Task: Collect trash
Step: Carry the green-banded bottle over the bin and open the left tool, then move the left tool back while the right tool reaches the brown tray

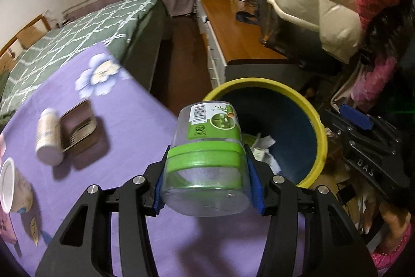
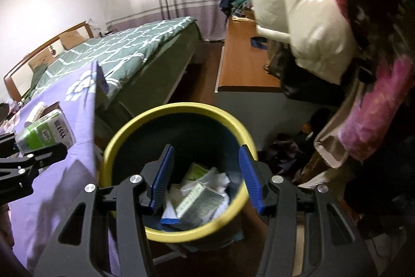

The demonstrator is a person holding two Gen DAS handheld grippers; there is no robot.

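My left tool (image 1: 205,170) pinches the clear jar (image 1: 207,160), its long axis pointing far-right toward the yellow bin (image 1: 320,136), still over the bench (image 1: 124,121) edge. My right tool (image 2: 206,177) hangs spread above the bin.

Each gripper (image 2: 206,177) has black, cut-out plastic arms, silver round screws at the joints and ribbed blue pads (image 2: 163,178). The right gripper (image 1: 363,136) carries raised letters "DAS". A pink sleeve (image 1: 389,253) covers the wrist.

The trash bin (image 2: 124,129) mouth lies open from above; hanging jackets (image 2: 306,25) crowd its right, the table (image 2: 64,188) edge its left.
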